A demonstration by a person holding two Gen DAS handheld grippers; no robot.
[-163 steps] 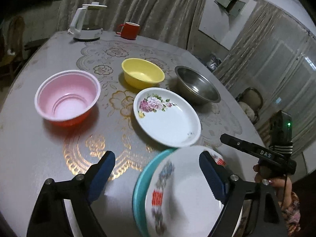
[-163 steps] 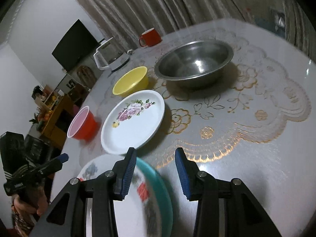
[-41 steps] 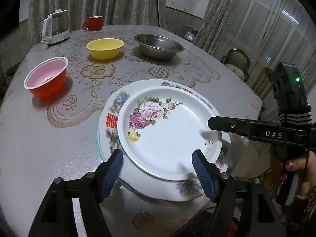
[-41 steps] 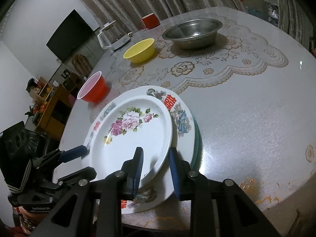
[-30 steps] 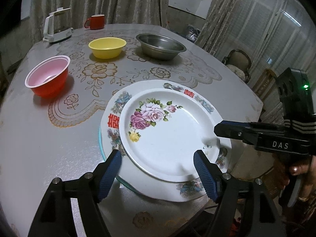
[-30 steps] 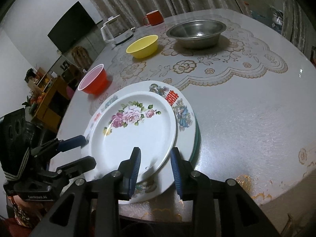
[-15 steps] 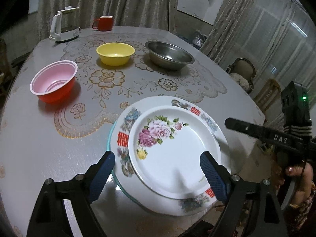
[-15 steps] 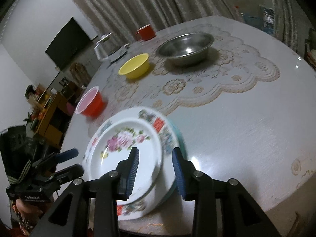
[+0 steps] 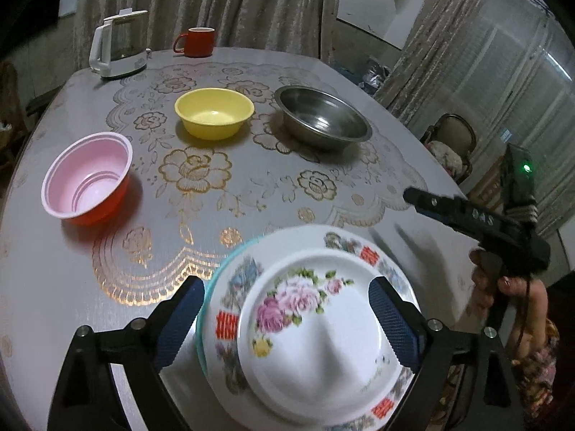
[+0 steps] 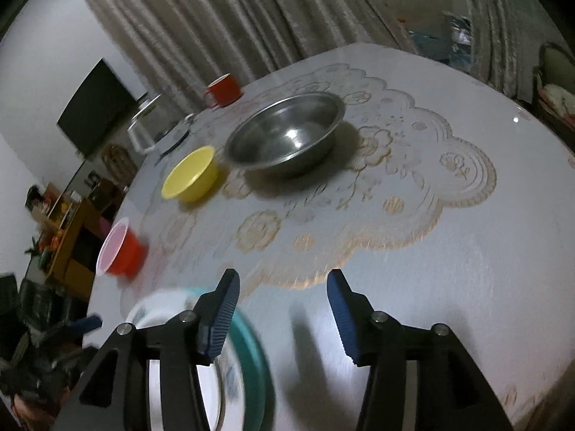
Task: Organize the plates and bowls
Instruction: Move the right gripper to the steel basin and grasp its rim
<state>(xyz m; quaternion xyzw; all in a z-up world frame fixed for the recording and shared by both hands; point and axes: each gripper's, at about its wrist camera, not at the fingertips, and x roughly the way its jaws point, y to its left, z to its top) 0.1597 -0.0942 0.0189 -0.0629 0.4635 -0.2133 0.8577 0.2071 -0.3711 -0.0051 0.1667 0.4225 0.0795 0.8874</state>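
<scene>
Floral plate (image 9: 316, 327) is sitting atop two larger plates at the table's (image 9: 46, 262) near edge, nested by size. Left gripper (image 9: 287, 323) and right gripper (image 10: 280, 312) are hovering wide, gripping nothing; three bowls are waiting farther off.

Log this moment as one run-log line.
plates: floral white plate atop stack | bowls: yellow, steel, pink-lined red apart | left gripper: open | right gripper: open

Place: a home dining room.
Table: round, under a gold-flowered lace cloth (image 9: 201, 176).
Walls: long beige pleated curtains (image 9: 215, 3), a dark flat television (image 10: 97, 111).
Household items: white electric kettle (image 9: 118, 46), red ceramic mug (image 9: 196, 42), cushioned wooden chair (image 9: 449, 143).
</scene>
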